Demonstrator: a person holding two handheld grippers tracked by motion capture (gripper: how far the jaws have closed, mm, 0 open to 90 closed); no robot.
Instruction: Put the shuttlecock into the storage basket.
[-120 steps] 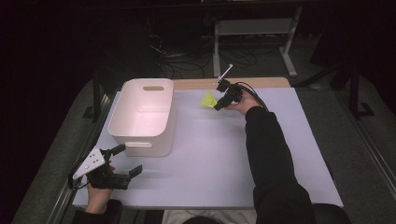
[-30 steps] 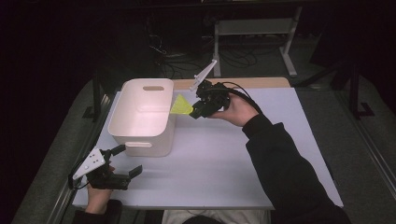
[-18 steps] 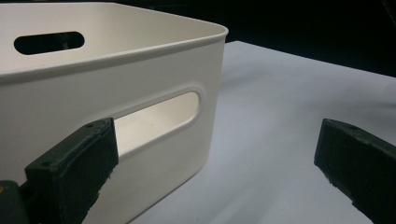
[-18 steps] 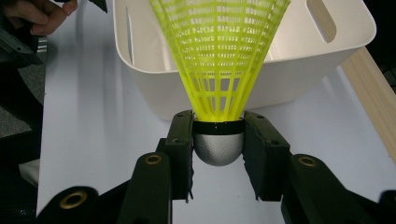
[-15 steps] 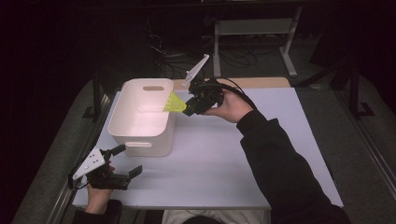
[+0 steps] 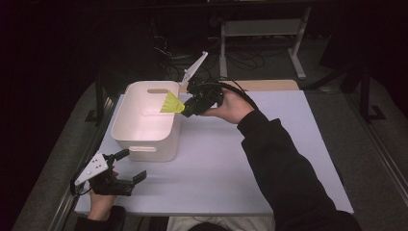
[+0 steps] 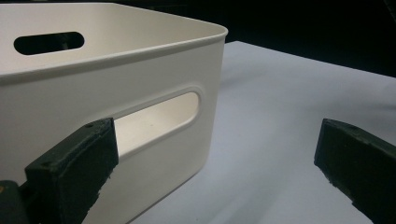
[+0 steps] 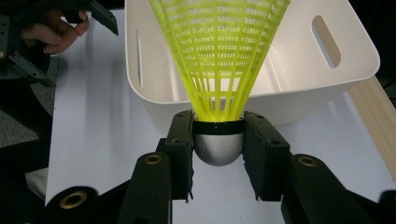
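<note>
shuttlecock (image 8: 218, 84): yellow mesh skirt, silver-grey rounded cap; cap clamped, skirt reaching over bin rim
bin (image 6: 139, 137): white, handle slots, upright on table's left

surface: white table (image 6: 269, 168) | on it: white bin (image 6: 144, 137), near left edge, upright

Shuttlecock (image 8: 218, 70): neon-yellow lattice skirt, silver-grey dimpled cap. Bin (image 6: 139, 126): cream white. Table (image 6: 269, 163): pale lavender-white. Gripper pads (image 8: 180, 154): black.

Shuttlecock (image 6: 172, 104) over bin's (image 6: 144, 144) right rim, on table (image 6: 269, 144).
</note>
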